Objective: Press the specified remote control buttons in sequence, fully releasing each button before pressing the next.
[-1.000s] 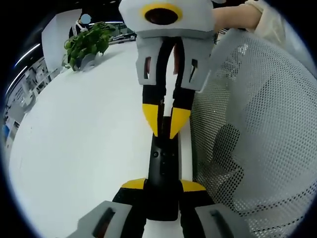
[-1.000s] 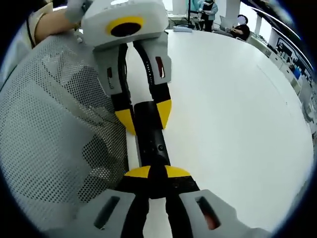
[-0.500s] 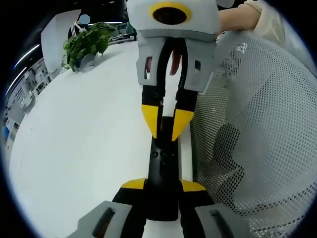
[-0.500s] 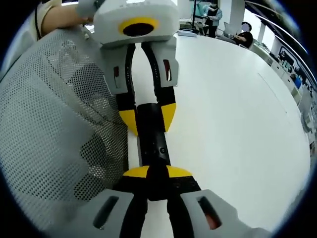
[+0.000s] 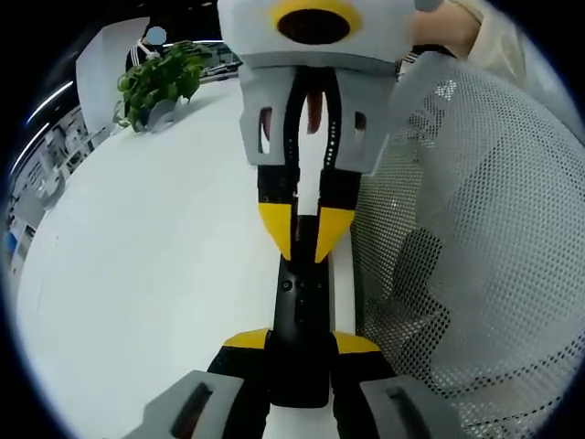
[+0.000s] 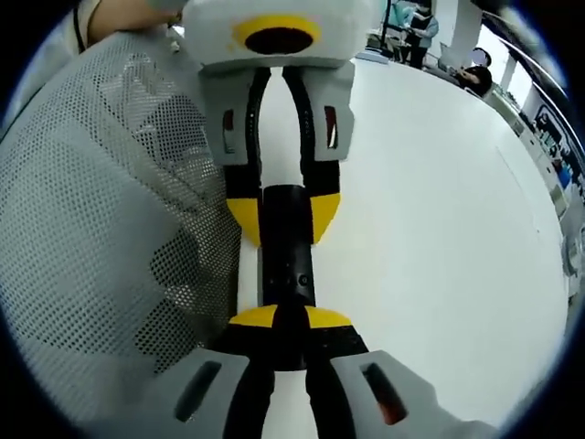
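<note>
- In my left gripper view, my left gripper [image 5: 299, 340] is clamped on the near end of a slim black remote control [image 5: 300, 311] with small round buttons, its yellow-tipped jaws pinching it from both sides at 6 o'clock.
- The remote runs from those jaws toward 12 o'clock, lying over the edge of a white table [image 5: 155, 238].
- My right gripper [image 5: 304, 240] comes in from 12 o'clock, its yellow tips drawn nearly together and resting on the remote's far end; I can't quite tell from this angle whether they press a button.
- In my right gripper view, the right gripper [image 6: 277, 318] has its jaws closed, tips meeting over the remote [image 6: 288, 251] at 6 o'clock.
- There the left gripper [image 6: 284, 219] holds the opposite end of the remote at 12 o'clock, one yellow pad on each side.
- A grey-white perforated mesh chair back [image 5: 466, 247] sits at 3 o'clock in the left gripper view, just beside the remote.
- A green potted plant [image 5: 160, 78] stands on the table at 10 o'clock, well apart from the grippers.
</note>
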`<state>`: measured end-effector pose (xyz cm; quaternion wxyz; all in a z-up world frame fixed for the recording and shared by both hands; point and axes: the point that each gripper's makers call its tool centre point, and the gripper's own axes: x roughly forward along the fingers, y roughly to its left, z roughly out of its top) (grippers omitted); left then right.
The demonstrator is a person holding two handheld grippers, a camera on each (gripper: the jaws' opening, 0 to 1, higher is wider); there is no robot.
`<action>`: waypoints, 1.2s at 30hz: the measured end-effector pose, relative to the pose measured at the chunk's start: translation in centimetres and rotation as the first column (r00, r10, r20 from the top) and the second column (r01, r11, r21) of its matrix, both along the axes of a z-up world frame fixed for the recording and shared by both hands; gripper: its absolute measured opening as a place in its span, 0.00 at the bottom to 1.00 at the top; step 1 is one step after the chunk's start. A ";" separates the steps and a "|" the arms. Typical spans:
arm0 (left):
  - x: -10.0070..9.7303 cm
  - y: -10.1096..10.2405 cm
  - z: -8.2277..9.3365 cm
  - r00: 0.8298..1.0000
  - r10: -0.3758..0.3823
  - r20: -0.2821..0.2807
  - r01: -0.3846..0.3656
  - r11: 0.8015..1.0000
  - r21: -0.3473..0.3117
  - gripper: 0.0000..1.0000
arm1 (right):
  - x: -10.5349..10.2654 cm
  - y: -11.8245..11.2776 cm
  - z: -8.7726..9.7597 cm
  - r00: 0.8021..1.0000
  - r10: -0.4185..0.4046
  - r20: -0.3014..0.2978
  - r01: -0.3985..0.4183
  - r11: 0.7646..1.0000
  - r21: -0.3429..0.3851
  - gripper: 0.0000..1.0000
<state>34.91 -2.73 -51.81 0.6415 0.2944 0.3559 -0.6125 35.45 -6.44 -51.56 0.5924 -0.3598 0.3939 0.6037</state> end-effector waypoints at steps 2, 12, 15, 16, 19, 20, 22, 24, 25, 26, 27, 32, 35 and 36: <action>0.0 0.0 0.0 1.000 0.001 0.000 -0.001 1.000 0.000 0.24 | -0.1 -0.1 0.1 1.000 0.005 0.003 -0.005 1.000 -0.001 0.08; 0.0 0.0 0.0 1.000 0.000 0.002 0.000 1.000 0.001 0.24 | -0.2 -0.3 0.4 0.999 -0.050 0.005 0.050 0.994 0.094 0.08; 0.0 0.0 0.0 1.000 0.000 0.002 -0.001 1.000 0.001 0.24 | -0.2 -0.1 0.4 0.998 -0.059 0.012 0.058 0.993 0.105 0.08; 0.0 0.0 0.0 1.000 0.000 0.003 0.000 1.000 0.002 0.24 | -0.2 -0.1 0.4 0.998 -0.064 0.012 0.063 0.992 0.109 0.08; 0.0 0.0 0.0 1.000 0.001 0.002 -0.001 1.000 0.001 0.24 | -0.1 0.0 0.4 0.998 -0.066 0.011 0.065 0.991 0.115 0.08; 0.0 0.0 0.0 1.000 0.000 0.002 0.000 1.000 0.001 0.24 | -0.1 0.1 0.4 0.998 -0.065 0.010 0.063 0.991 0.114 0.08; 0.0 0.0 0.0 1.000 0.001 0.001 -0.001 1.000 0.001 0.24 | -0.1 0.3 0.4 0.998 -0.058 0.008 0.057 0.993 0.106 0.08; 0.0 0.0 0.0 1.000 0.001 0.001 -0.001 1.000 0.001 0.24 | -0.1 0.3 0.3 0.999 -0.052 0.010 0.051 0.994 0.096 0.07; 0.0 0.0 0.0 1.000 0.001 0.002 -0.001 1.000 0.001 0.24 | -0.1 0.3 0.3 0.999 -0.042 0.017 0.041 0.995 0.086 0.07; 0.0 0.0 0.0 1.000 0.001 0.002 -0.001 1.000 0.001 0.24 | -0.1 0.3 0.3 0.999 -0.042 0.018 0.040 0.996 0.080 0.07; 0.0 0.0 0.0 1.000 0.000 0.002 0.000 1.000 0.001 0.24 | -0.1 0.3 0.3 0.999 -0.043 0.014 0.042 0.996 0.073 0.07; 0.0 0.0 0.0 1.000 0.001 0.002 -0.001 1.000 0.001 0.24 | -0.1 0.4 0.2 1.000 0.006 0.018 -0.006 1.000 0.015 0.07; 0.0 0.0 0.0 1.000 0.001 0.002 -0.001 1.000 -0.001 0.24 | -0.1 0.4 0.1 0.999 0.033 0.015 -0.033 0.999 -0.014 0.07; 0.0 0.0 0.0 1.000 0.000 0.001 0.000 1.000 -0.002 0.24 | -0.1 0.4 0.1 0.999 0.038 0.008 -0.037 0.999 -0.024 0.07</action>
